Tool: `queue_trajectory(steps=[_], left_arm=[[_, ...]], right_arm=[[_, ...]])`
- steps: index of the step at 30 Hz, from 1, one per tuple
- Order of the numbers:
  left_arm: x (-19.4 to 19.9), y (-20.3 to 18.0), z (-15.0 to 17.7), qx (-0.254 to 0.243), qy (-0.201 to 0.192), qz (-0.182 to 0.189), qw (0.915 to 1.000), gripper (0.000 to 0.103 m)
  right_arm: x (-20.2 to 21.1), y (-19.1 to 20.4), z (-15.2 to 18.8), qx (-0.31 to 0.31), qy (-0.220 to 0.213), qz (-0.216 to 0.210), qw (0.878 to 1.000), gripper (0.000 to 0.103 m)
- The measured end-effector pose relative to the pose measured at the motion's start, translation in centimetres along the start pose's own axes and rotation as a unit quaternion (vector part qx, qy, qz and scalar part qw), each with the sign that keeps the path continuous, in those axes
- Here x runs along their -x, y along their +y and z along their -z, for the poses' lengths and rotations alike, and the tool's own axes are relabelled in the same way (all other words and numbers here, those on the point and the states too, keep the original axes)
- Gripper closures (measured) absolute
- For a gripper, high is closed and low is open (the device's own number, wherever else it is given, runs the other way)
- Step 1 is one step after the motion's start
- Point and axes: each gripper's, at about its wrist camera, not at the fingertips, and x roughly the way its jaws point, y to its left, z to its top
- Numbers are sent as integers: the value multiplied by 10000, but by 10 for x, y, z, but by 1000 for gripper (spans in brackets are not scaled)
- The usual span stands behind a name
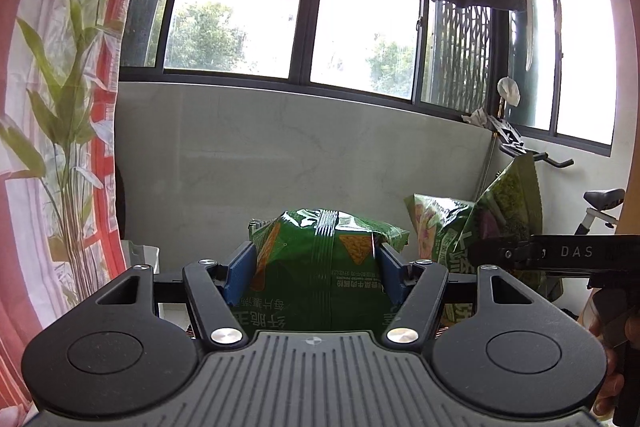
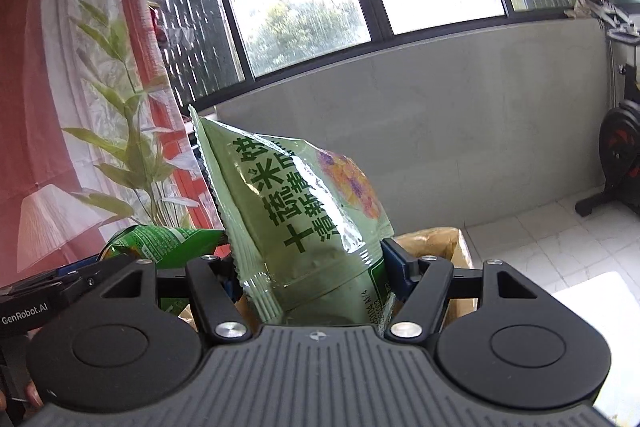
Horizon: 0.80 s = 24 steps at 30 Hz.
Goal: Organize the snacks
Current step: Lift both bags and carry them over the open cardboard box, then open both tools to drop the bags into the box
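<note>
Grippers side by side: left gripper (image 1: pixel 316 267) clamping dark-green chip bag (image 1: pixel 320 251), right gripper (image 2: pixel 312 267) pale-green bag (image 2: pixel 296 211).

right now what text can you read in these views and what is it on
"DAS" on the right gripper's black body, seen from the left wrist.
"GenRobot.AI" on the left gripper's body, seen from the right wrist.
"十蔬米" on the pale green snack bag.
Dark green chip bag: print upside down, too blurred to read.
</note>
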Motion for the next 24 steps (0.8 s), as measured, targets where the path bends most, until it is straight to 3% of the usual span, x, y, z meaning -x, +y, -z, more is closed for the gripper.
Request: queue_trajectory(steps=[4,10,17,24], left_arm=[[-23,2,4,36,146,60,9999,35],[-48,5,11,-23,391,96,9992,35],[-66,12,15,-29,682,19,9977,22],[-36,16,8,43,723,-31,9974,22]], right_arm=[[-30,-12,-3,-322,822,407,9953,35],[-63,-35,-3,-1060,1747,887,9749,34],[-59,-39,-2,-1126,1654,1107,9735,22],[-25,-27,-2,-870,1161,889,9854,22]])
